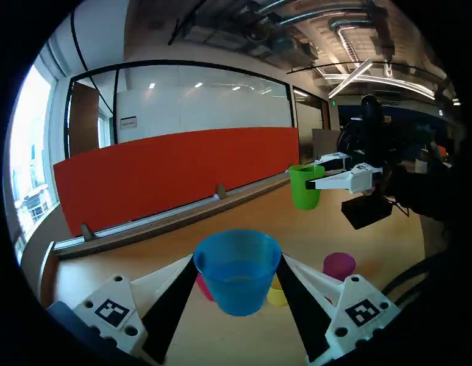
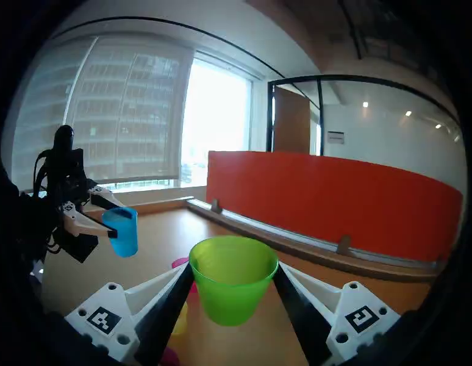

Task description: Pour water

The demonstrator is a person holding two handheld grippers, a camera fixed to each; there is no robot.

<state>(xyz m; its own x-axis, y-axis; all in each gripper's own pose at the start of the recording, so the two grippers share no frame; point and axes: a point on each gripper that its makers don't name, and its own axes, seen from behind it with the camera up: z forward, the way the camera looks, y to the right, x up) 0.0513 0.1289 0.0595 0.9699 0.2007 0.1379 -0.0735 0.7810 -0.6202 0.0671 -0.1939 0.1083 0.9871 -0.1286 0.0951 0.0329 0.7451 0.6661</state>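
Clamping blue cup (image 1: 237,282), left tool (image 1: 237,263); right tool (image 2: 233,269) clamps green cup (image 2: 232,290).

No legible text, brand or number was found. Black-and-white coded square markers (image 1: 111,311) were seen on the finger bases of the left gripper (image 1: 237,265), and the same kind were seen on the right gripper (image 2: 233,269). A white sign (image 1: 128,122) was spotted on the glass wall (image 1: 199,104), lettering too small to be read.
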